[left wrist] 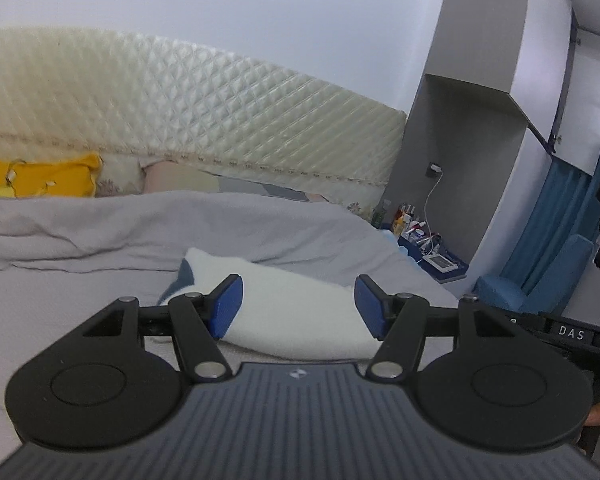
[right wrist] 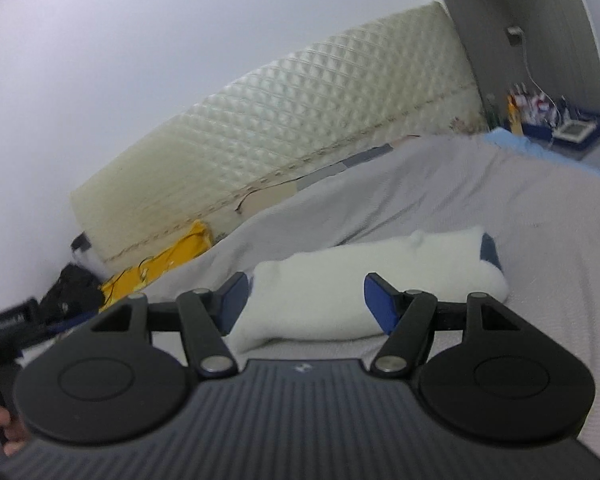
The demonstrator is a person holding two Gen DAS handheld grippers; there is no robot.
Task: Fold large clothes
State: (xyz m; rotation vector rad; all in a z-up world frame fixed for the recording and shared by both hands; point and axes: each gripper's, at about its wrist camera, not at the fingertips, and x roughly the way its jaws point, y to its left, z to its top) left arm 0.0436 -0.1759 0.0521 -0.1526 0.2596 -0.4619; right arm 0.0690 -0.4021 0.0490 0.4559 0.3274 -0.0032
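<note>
I have 2 grippers, and both the left gripper [left wrist: 298, 306] and the right gripper [right wrist: 306, 304] have their blue fingers spread wide apart with nothing in them, because the white garment [left wrist: 296, 312] looks folded into a small soft bundle already, so I think the folding is nearly done or done. The bundle lies flat on the gray bed sheet [left wrist: 60, 304], right in front of both grippers, and it stays there on its own. Each gripper hangs low and close to it, 1 from each side, so I could grab it again quickly.
</note>
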